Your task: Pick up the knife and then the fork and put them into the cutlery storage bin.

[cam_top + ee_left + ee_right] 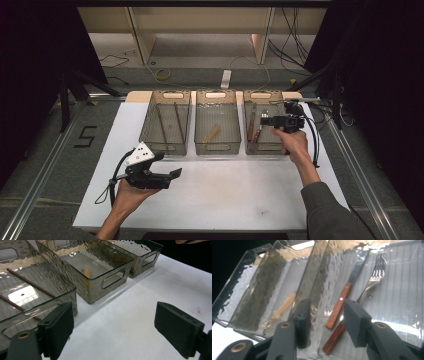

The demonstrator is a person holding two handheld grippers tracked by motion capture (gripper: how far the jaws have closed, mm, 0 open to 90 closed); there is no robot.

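You have three clear bins [216, 95] lined up in a row on one white table [240, 190]. Count two chopsticks [161, 122] in the left bin, one pale spoon [212, 134] in the middle one, and in the right bin one wooden-handled knife [340, 303] and one wooden-handled fork [372, 282]. You're holding two grippers, one per hand.

Left gripper [176, 173] rests low, jaws wide (empty); right gripper [263, 120] reaches forward, part-open.
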